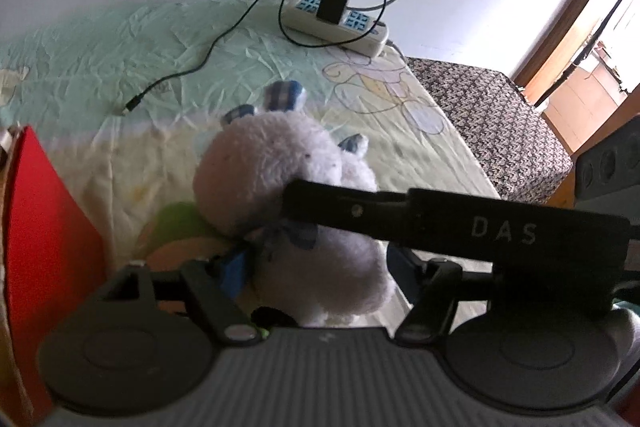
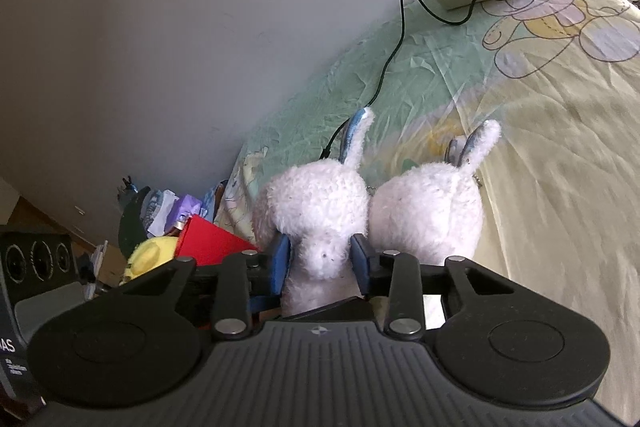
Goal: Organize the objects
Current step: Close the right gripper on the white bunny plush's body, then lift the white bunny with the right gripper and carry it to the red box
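Left wrist view: our left gripper (image 1: 316, 267) is clamped on the white plush rabbit (image 1: 280, 179), upright on the bed (image 1: 120, 67) mid-sheet; right wrist view: our right gripper (image 2: 322, 259) is clamped on its narrow part, ears pointing away.

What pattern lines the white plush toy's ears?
Blue-and-white check lining on the plush toy's ears, clearest in the left wrist view.
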`<control>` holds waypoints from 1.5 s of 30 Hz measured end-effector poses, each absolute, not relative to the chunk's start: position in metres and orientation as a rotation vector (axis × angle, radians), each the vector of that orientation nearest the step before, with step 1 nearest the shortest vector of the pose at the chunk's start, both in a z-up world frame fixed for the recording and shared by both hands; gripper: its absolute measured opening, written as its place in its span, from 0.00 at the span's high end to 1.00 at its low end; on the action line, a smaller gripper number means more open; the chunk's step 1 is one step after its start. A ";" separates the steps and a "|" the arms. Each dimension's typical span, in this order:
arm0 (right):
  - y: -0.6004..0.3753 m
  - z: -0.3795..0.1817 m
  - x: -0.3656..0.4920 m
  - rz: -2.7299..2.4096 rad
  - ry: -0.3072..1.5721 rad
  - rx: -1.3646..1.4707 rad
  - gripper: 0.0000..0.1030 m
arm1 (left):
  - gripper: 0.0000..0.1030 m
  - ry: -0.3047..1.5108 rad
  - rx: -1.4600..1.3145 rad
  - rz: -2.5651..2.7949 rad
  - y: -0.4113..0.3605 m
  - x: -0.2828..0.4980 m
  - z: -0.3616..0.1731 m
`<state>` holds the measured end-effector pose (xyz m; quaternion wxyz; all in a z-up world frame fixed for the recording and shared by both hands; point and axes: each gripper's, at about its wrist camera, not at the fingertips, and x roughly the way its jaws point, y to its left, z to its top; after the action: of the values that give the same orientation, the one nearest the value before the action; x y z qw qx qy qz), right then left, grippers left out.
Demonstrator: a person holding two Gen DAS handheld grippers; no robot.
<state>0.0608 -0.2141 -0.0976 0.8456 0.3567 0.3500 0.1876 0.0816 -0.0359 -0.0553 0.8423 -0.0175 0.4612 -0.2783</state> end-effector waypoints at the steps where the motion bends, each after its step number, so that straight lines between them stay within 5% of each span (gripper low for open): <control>1: -0.214 -0.096 0.058 0.394 0.738 0.757 0.66 | 0.33 0.972 -0.039 -0.594 -0.036 0.079 -0.053; 45: -0.124 -0.023 -0.050 0.559 0.613 0.694 0.66 | 0.33 0.717 0.027 -0.618 0.070 -0.070 0.036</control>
<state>-0.0498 -0.1239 -0.0228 0.8572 0.3305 0.2917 0.2662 -0.0703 0.0698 0.0356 0.8900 0.0132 0.3451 -0.2977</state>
